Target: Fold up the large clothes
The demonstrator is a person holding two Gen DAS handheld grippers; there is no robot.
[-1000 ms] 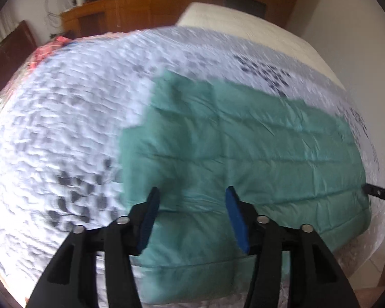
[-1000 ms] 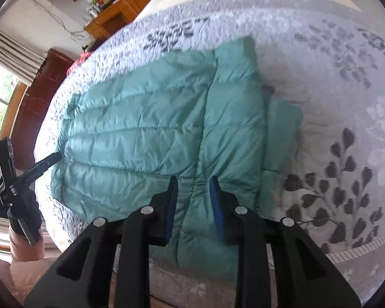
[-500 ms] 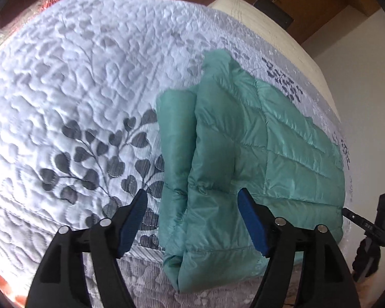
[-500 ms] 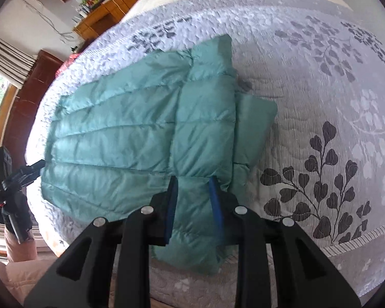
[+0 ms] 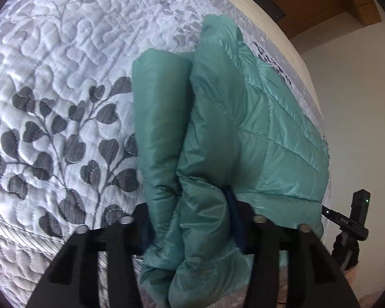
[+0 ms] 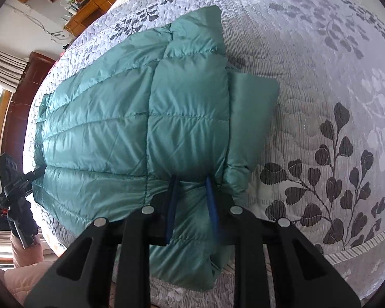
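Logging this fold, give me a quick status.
Left gripper closing on jacket edge. Right gripper closing, jacket bunched between pads. Jacket flat on bedspread, sleeve folded in. Nothing blocking.

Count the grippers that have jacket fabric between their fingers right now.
2. The left gripper is closing on the green jacket at its near edge; the right gripper closes there too.

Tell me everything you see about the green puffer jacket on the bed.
The green puffer jacket is quilted in horizontal channels, of slightly shiny teal fabric. It lies flat on the grey leaf-patterned quilt, partly folded, with a smooth flap sticking out at one side. Its near edge hangs over the bed's edge. The left gripper and right gripper are closing on that edge, fabric bunched between them.
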